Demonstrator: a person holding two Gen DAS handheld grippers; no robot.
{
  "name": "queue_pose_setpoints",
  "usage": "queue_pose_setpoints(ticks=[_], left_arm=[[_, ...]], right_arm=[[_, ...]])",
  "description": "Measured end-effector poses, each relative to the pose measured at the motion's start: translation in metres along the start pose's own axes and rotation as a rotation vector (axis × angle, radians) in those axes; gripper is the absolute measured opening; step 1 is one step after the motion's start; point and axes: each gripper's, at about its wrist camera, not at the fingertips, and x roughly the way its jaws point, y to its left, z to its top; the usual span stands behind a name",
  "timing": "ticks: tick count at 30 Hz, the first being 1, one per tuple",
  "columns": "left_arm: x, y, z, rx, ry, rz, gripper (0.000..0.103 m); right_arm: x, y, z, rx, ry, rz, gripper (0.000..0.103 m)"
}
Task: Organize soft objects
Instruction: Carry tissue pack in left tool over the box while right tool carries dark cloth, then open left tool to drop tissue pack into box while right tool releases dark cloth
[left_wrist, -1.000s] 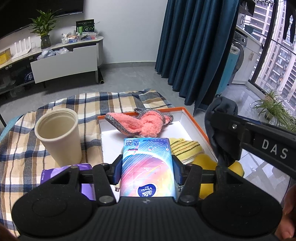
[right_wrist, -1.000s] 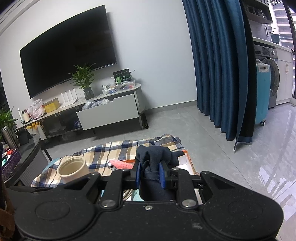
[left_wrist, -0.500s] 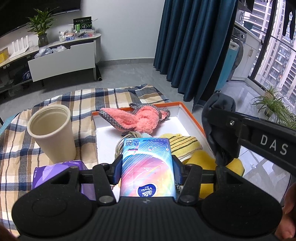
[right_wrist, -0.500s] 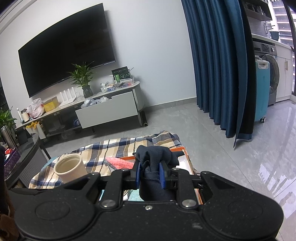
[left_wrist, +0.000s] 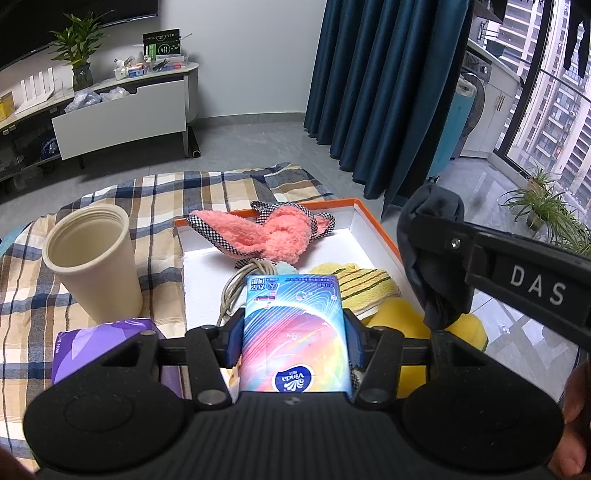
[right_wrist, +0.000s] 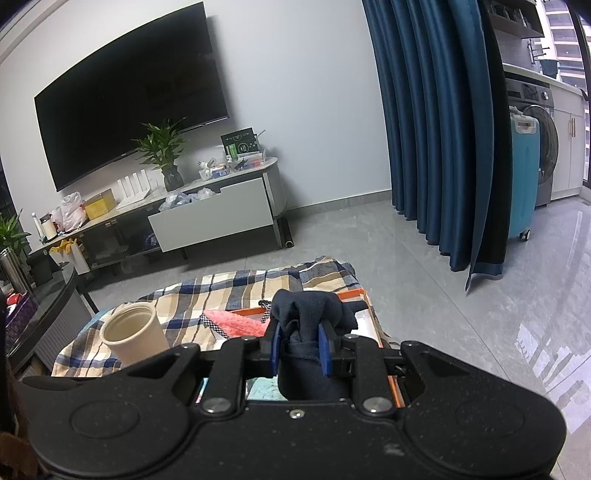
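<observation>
While both hand-held grippers are carrying loads above the orange-rimmed white tray (left_wrist: 376, 225) on the plaid-covered table (left_wrist: 110, 206), the placing step looks to be in hand. The left hand-held gripper (left_wrist: 293, 332) is clamping one rainbow-printed tissue pack (left_wrist: 293, 332); the right hand-held gripper (right_wrist: 300, 345) is pinching one dark navy cloth (right_wrist: 308, 314). Next, each seems to need lowering into a free spot and releasing. Lying in the tray: one pink fluffy cloth (left_wrist: 273, 232), one yellow striped cloth (left_wrist: 360, 286), one yellow plush (left_wrist: 399, 317). Beside it are standing one cream cup (left_wrist: 92, 266) and one purple pack (left_wrist: 107, 343).

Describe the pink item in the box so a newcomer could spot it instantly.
Start at the plaid blanket on the floor, then the orange-rimmed white box lying on it. At the box's far end lies the fluffy pink cloth, the only pink piece, edged in black-and-white check, unlike the yellow items nearer the camera.
</observation>
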Motion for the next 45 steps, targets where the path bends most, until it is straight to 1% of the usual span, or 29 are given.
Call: queue_pose_setpoints(ticks=[11,24,33,36,37,38,45], left_arm=[[0.004,-0.002,0.002,0.003,0.002,0.000,0.053],[0.011,-0.004,0.005,0.006,0.001,-0.002,0.054],[0.013,0.001,0.007,-0.001,-0.001,-0.006,0.054],[0.013,0.001,0.007,0.000,0.001,-0.003,0.054],[0.013,0.001,0.007,-0.001,0.003,-0.003,0.054],[0.014,0.002,0.007,0.000,0.005,-0.002,0.054],[0.015,0.003,0.007,-0.002,0.009,-0.007,0.054]], right_arm=[[0.016,-0.008,-0.005,-0.002,0.015,-0.003,0.027],[0.017,-0.007,-0.003,-0.006,0.016,-0.001,0.027],[0.026,-0.008,-0.004,-0.017,0.023,0.000,0.028],[0.031,-0.008,-0.003,-0.023,0.026,0.002,0.034],[0.032,-0.008,-0.003,-0.024,0.025,0.006,0.044],[0.033,-0.009,-0.003,-0.023,0.019,0.009,0.050],[0.020,-0.017,0.003,0.006,-0.036,0.048,0.051]])
